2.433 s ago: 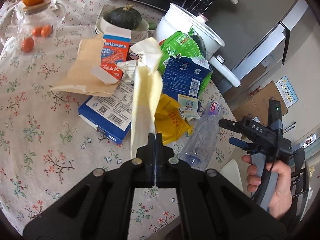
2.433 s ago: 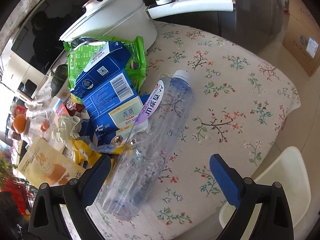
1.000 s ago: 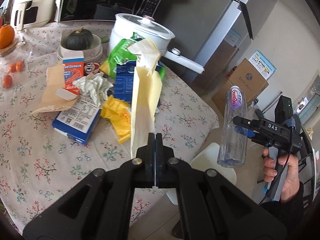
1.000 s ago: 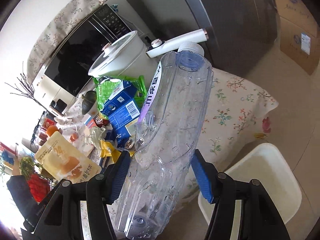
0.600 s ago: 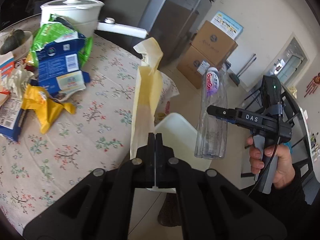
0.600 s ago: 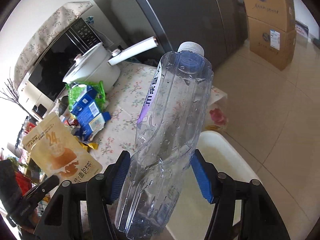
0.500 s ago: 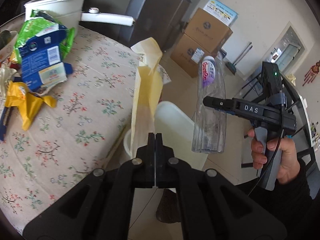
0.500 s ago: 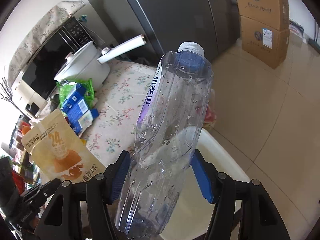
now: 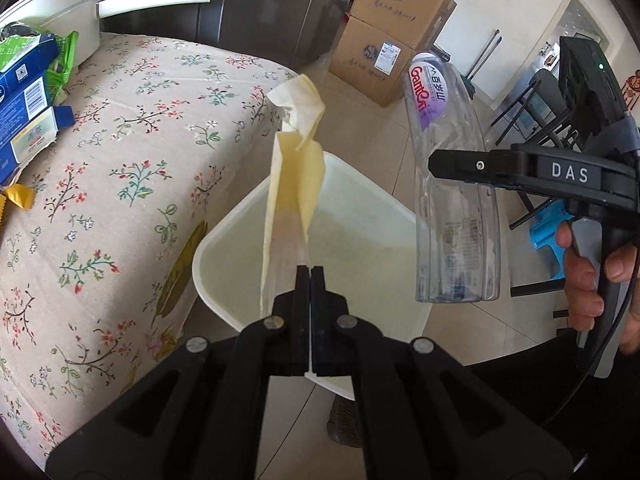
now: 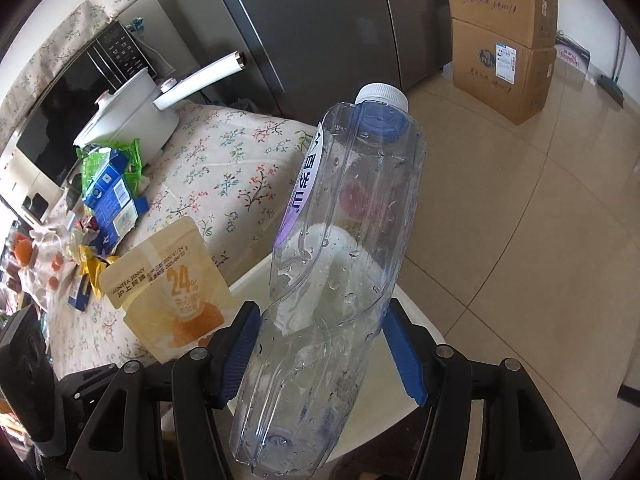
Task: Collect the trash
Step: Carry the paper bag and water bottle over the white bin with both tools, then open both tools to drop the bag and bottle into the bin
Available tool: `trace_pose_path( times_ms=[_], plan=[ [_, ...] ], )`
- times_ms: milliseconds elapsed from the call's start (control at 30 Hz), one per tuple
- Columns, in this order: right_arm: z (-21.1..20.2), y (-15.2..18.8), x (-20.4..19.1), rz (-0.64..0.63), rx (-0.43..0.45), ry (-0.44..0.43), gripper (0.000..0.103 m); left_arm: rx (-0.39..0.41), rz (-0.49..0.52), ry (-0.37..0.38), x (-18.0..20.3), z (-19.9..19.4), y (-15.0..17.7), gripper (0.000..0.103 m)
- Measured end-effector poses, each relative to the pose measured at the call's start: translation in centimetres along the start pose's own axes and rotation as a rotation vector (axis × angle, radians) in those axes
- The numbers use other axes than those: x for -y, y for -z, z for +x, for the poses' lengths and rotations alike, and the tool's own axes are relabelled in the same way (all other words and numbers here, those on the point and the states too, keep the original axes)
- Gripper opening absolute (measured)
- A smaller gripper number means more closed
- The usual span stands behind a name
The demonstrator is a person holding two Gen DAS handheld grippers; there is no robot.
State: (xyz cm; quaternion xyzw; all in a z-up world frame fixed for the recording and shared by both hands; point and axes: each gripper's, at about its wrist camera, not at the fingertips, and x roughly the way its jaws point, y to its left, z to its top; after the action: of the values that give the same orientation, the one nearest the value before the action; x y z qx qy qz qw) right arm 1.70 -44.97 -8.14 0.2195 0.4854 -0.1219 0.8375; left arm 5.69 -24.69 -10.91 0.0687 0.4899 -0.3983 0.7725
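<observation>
both claws are holding trash over the bin. left claw [image 9: 311, 280] is pinching the bottom edge of a yellow pouch [image 9: 294, 184] with its jaws pressed flat together, and the pouch is standing up from the fingers, its torn top curling over. from the right wrist view the same pouch [image 10: 170, 276] is showing its printed face with a big "24%" on it.

right claw [image 10: 320, 344] is gripping a clear plastic bottle [image 10: 340, 240] around its lower body, blue pads [image 10: 236, 356] pressing in on both sides so the wall is dented. the bottle is sitting cap up, tilted a little, with water drops inside. in the left wrist view the bottle [image 9: 452, 184] is hanging upright just beside the pouch, and the person's right hand [image 9: 592, 280] is squeezing the handle.

a white bin [image 9: 372, 240] is sitting on the floor right against the edge of the flowered surface [image 9: 120, 168], below both items. more trash is lying back on the surface: blue cartons [image 10: 114, 196], a green wrapper [image 10: 90, 164] and a yellow wrapper [image 10: 94, 266], near a white pot [image 10: 128, 120] with a long handle. two cardboard boxes [image 10: 504, 36] are stacked on the tiled floor by the fridge.
</observation>
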Motion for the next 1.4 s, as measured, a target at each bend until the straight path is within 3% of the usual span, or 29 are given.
trace_pose_path(
  times_ms=[333, 400, 467, 667, 867, 1167, 1400],
  plan=[
    [0.9, 0.2, -0.1, -0.008, -0.022, 0.025, 0.064, 0.008, 0.042, -0.052, 0.6, 0.5, 0.2, 0.001],
    [1.2, 0.2, -0.2, -0.010, -0.025, 0.031, 0.064, 0.012, 0.046, -0.079, 0.7, 0.1, 0.1, 0.020],
    [1.4, 0.3, -0.3, -0.013, -0.029, 0.038, 0.064, 0.039, 0.039, -0.114, 0.5, -0.8, 0.2, 0.059],
    [2.6, 0.5, -0.8, -0.031, -0.055, 0.064, 0.065, 0.107, 0.048, -0.229, -0.3, -3.8, 0.5, 0.082],
    [5.1, 1.0, -2.0, -0.078, -0.093, 0.115, 0.065, 0.120, 0.016, -0.316, -2.5, -5.8, 0.9, 0.089],
    [9.3, 1.8, -4.0, -0.157, -0.131, 0.202, 0.066, 0.132, -0.039, -0.384, -5.7, -8.9, 1.9, 0.095],
    [10.4, 1.7, -4.3, -0.144, -0.151, 0.206, 0.072, 0.140, -0.089, -0.425, -8.3, -10.9, 2.7, 0.095]
  ],
)
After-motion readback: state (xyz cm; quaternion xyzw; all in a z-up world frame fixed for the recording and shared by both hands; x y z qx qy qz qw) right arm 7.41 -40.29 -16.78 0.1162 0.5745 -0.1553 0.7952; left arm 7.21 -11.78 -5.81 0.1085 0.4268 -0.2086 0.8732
